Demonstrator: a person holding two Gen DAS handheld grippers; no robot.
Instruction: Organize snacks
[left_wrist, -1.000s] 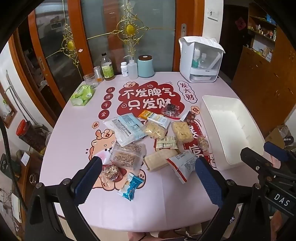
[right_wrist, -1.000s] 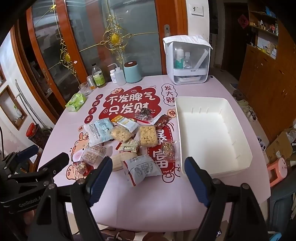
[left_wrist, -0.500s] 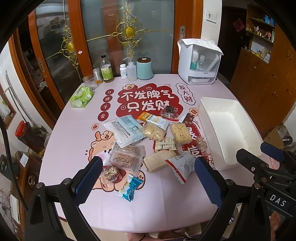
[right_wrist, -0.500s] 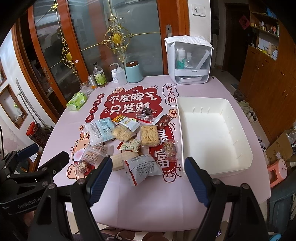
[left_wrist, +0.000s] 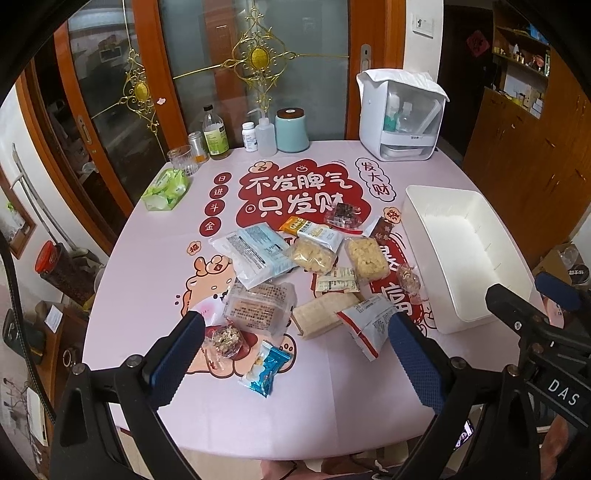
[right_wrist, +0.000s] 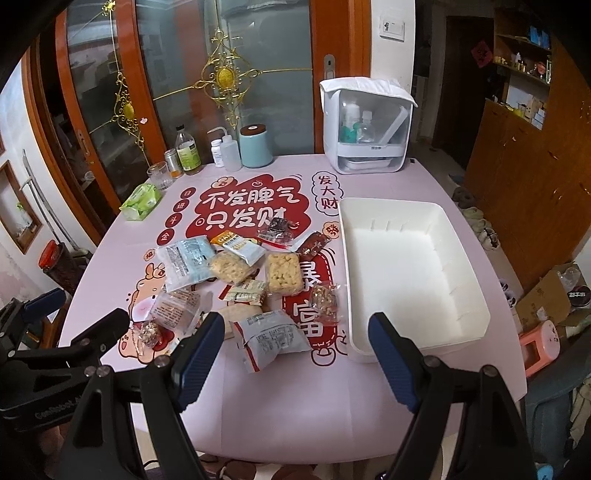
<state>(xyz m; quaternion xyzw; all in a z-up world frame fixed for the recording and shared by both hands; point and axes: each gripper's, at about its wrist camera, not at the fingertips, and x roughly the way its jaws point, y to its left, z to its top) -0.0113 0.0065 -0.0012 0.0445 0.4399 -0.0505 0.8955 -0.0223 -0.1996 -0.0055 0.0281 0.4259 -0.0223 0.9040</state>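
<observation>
Several wrapped snacks lie in a loose heap mid-table: a pale blue packet (left_wrist: 258, 254), two puffed rice bars (right_wrist: 282, 272), a grey and red pouch (right_wrist: 271, 338), a small blue wrapper (left_wrist: 267, 369). An empty white bin (right_wrist: 424, 332) stands on the right of the pink tablecloth (right_wrist: 295, 398). My left gripper (left_wrist: 295, 350) hovers open above the near snacks, nothing between its blue pads. My right gripper (right_wrist: 295, 354) is open too, over the grey pouch and the bin's near corner, holding nothing. Each gripper shows at the other view's edge.
Along the far edge stand bottles (left_wrist: 216, 134), a teal canister (left_wrist: 291, 129), a glass (left_wrist: 181, 158) and a white cabinet-like box (left_wrist: 400, 118). A green tissue pack (left_wrist: 166, 188) lies at the left. Wooden cupboards (right_wrist: 532, 177) line the right; a glass door sits behind.
Both views have shifted only slightly, with the table sitting a little lower in the frame. Neither gripper's jaws moved and no snack changed place.
</observation>
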